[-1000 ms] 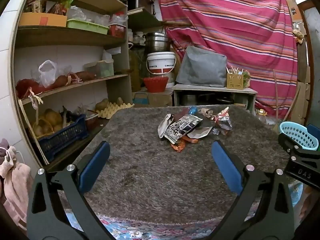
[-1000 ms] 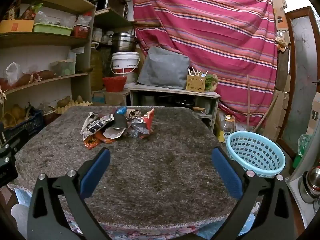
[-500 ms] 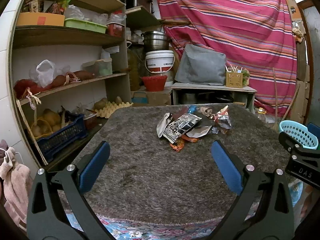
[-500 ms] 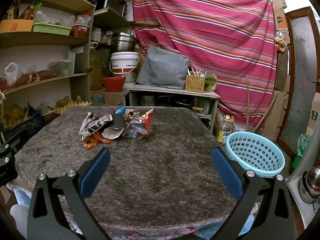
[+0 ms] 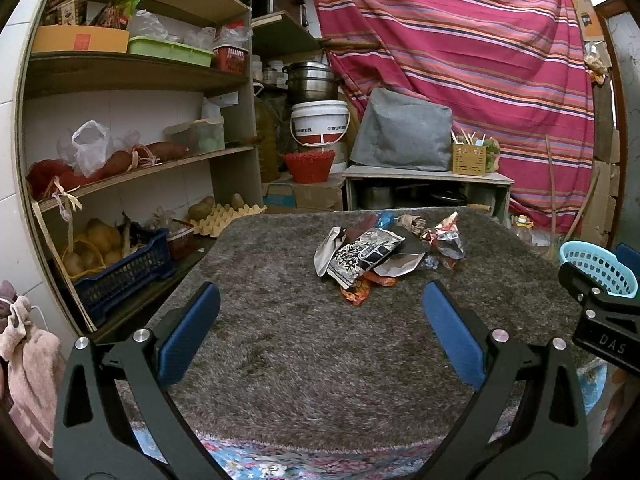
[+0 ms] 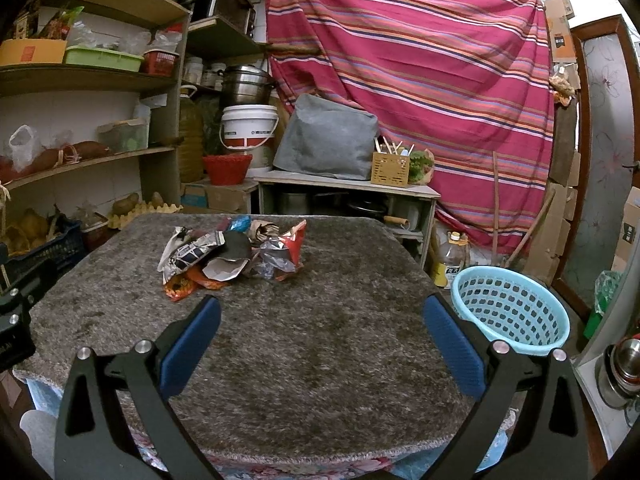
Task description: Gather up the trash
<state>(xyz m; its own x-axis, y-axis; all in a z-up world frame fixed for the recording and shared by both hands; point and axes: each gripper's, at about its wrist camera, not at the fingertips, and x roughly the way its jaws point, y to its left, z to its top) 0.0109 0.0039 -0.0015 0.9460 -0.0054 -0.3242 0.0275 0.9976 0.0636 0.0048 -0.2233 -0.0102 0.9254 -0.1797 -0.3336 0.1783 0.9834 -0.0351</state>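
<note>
both grippers hang with their blue pads spread wide and nothing between them: left gripper, right gripper, over the near half of the shaggy grey-brown rug. the wrapper pile, crinkly foil and paper packets, sits mid-rug toward the far side. only the right view shows the whole light blue basket, a round holey plastic one, beside the table's right edge; the left view catches just its rim. compared to a second ago the pile looks slightly closer.
</note>
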